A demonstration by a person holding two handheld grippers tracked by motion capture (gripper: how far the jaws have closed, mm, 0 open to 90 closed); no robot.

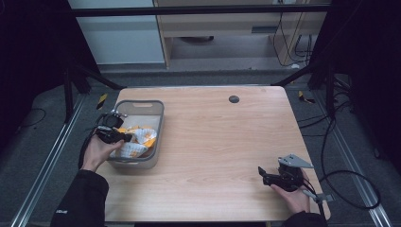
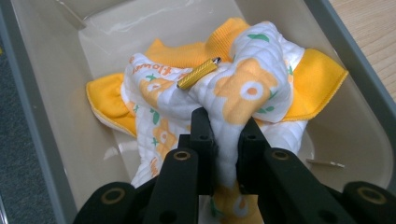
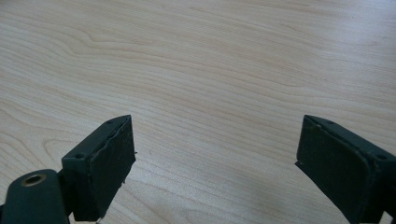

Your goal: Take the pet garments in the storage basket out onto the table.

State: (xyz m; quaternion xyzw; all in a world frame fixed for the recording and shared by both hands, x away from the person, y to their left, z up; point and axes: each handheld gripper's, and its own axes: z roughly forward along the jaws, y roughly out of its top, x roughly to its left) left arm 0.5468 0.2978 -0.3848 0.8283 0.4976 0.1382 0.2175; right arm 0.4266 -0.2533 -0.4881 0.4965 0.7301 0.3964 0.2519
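Observation:
A white quilted cloth (image 2: 243, 88) with orange flowers and yellow edges lies bunched in a grey bin (image 2: 42, 93). My left gripper (image 2: 224, 135) reaches into the bin from its left side and is shut on a fold of the cloth. A small brass-coloured knurled rod (image 2: 198, 73) rests on top of the cloth. In the high view the left gripper (image 1: 124, 137) sits over the cloth (image 1: 137, 142) inside the bin (image 1: 159, 124). My right gripper (image 1: 262, 174) rests low over the table's near right part, jaws wide apart with bare wood between them (image 3: 215, 154).
The wooden table (image 1: 213, 137) has a dark round grommet (image 1: 233, 99) near its far edge. A thin pale sliver (image 2: 326, 163) lies on the bin floor. Cables (image 1: 350, 184) trail on the floor to the right. A dark frame surrounds the table.

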